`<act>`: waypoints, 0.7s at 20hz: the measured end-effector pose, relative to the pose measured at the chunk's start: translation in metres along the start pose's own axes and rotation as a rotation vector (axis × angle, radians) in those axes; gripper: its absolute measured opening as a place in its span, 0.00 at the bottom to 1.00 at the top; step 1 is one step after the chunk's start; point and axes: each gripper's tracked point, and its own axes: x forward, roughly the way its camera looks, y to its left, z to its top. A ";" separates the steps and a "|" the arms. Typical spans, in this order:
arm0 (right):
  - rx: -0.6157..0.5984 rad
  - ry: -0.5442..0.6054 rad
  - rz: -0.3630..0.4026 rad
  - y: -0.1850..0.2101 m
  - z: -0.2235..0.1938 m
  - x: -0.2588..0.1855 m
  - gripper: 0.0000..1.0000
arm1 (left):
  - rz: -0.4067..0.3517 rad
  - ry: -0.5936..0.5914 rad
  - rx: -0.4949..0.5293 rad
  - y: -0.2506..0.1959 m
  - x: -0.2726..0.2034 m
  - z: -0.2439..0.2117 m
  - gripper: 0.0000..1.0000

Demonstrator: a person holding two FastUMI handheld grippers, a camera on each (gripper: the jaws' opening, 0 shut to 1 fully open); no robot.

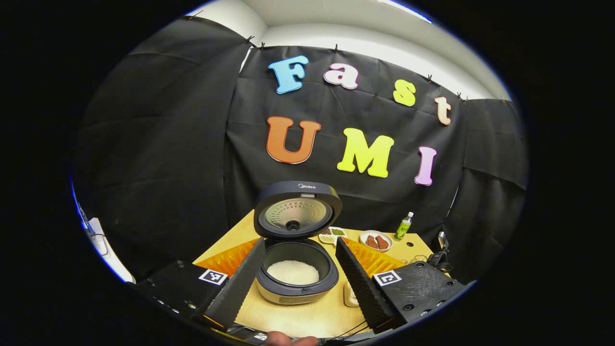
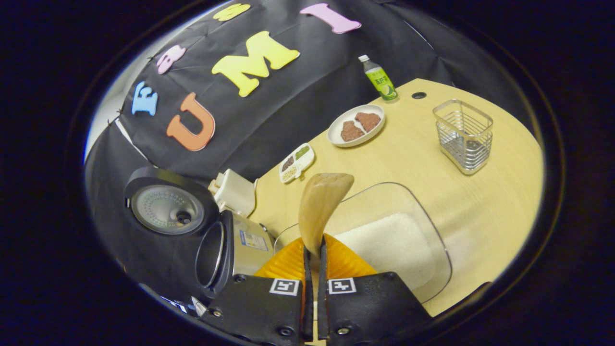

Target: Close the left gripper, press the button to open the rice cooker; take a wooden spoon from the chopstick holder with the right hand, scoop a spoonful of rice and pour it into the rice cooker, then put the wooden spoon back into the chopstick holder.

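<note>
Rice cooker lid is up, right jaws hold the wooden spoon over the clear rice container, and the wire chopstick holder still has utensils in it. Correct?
One error: the square wire chopstick holder stands empty, as the right gripper view shows. The rest holds: the dark round rice cooker has its lid up, and the right gripper has its jaws shut on the light wooden spoon above the clear rice container.

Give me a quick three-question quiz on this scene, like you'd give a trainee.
1. True or false: the rice cooker lid is shut.
2. What does the right gripper hold? A) wooden spoon B) green bottle C) plate of meat
3. Fill in: the wire chopstick holder looks ____.

Key: 1 false, the lid stands open. 2 A. 3 empty.
</note>
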 end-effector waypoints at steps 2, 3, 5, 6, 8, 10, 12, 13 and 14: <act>0.043 -0.021 0.025 -0.001 0.013 -0.013 0.09 | -0.013 -0.003 0.005 -0.009 0.002 -0.001 0.95; 0.077 -0.036 0.037 -0.002 0.020 -0.021 0.08 | -0.019 -0.003 0.009 -0.014 0.003 -0.002 0.95; 0.127 -0.072 0.047 -0.004 0.039 -0.038 0.08 | -0.034 -0.006 0.016 -0.023 0.003 -0.003 0.95; 0.143 -0.089 0.059 -0.002 0.048 -0.047 0.08 | -0.043 -0.007 0.021 -0.029 0.004 -0.004 0.95; 0.182 -0.114 0.090 0.006 0.065 -0.066 0.08 | -0.061 -0.004 0.038 -0.037 0.006 -0.008 0.95; 0.215 -0.142 0.124 0.021 0.082 -0.082 0.08 | -0.073 -0.002 0.056 -0.041 0.006 -0.013 0.95; 0.221 -0.162 0.162 0.042 0.096 -0.097 0.08 | -0.073 -0.015 0.088 -0.038 0.005 -0.012 0.95; 0.214 -0.171 0.183 0.057 0.101 -0.101 0.08 | -0.078 -0.025 0.100 -0.037 0.002 -0.010 0.95; 0.206 -0.175 0.203 0.072 0.106 -0.106 0.08 | -0.090 -0.032 0.107 -0.037 0.002 -0.011 0.95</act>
